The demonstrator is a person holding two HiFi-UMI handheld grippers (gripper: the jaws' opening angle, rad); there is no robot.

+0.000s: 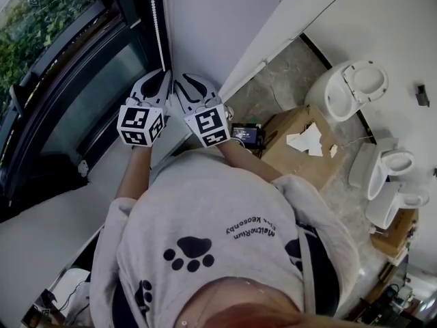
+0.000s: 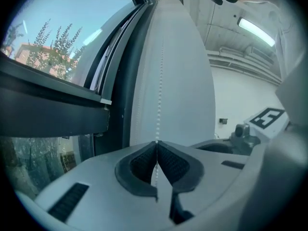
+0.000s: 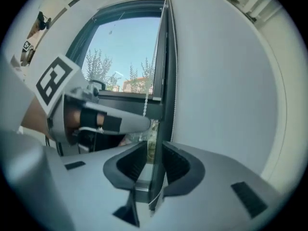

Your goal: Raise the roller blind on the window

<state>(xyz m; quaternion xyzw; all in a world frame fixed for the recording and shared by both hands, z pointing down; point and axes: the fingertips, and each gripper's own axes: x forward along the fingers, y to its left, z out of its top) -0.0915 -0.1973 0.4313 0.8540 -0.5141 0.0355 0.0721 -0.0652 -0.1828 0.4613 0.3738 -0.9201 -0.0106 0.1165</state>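
White bead chain (image 2: 159,81) beside the window (image 2: 53,47) is clenched in your left gripper (image 2: 156,146); your right gripper (image 3: 154,150) stands released. If that single grip slackens before you regrip, the chain could slip and the blind drop.

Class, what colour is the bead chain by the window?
White; the bead chain shows best in the left gripper view.

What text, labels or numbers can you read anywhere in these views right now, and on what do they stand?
"MetCheRun" (upside down, letters uncertain): printed on the grey sweatshirt.
Second print line beside it: too blurred to read.
Marker cubes: square code patterns only, no words.
Small screen beside the cardboard box: too small to read.
Nothing else legible.
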